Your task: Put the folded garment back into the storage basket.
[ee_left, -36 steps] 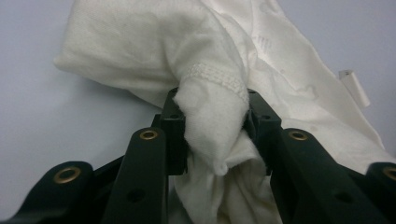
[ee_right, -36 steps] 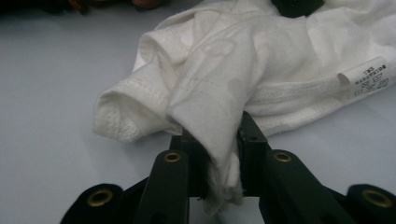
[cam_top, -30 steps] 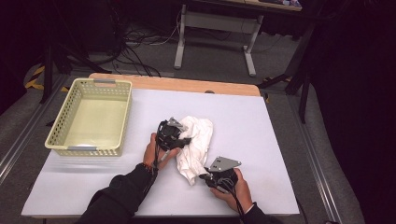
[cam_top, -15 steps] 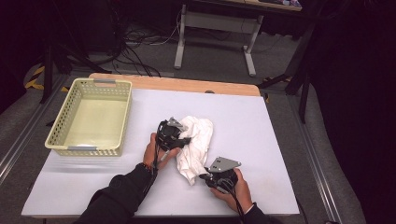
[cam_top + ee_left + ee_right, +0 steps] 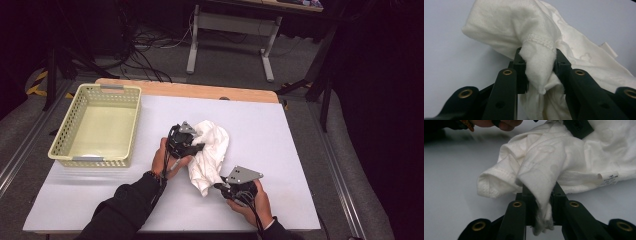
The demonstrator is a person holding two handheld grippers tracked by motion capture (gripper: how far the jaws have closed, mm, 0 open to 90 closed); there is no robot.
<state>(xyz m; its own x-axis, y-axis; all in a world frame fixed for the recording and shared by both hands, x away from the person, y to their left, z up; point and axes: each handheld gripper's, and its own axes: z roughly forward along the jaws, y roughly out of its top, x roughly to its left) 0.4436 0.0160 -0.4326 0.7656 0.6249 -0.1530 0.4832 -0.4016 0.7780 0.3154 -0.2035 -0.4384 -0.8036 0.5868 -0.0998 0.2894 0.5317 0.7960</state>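
- Left gripper: held low over the table, jaws pointing toward the table's right side; jaws have just been closing and now pinch a fold of white cloth.
- Left hand: wrapped around the gripper body, dark sleeve behind.
- Right gripper: jaws pointing left, clamped on the cloth's near end.
- Right hand: grips from below.

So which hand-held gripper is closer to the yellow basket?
Left. The left hand-held gripper grips the white cloth near the table's middle, just right of the basket. The right hand-held gripper holds the cloth's near end, farther right and toward the person.
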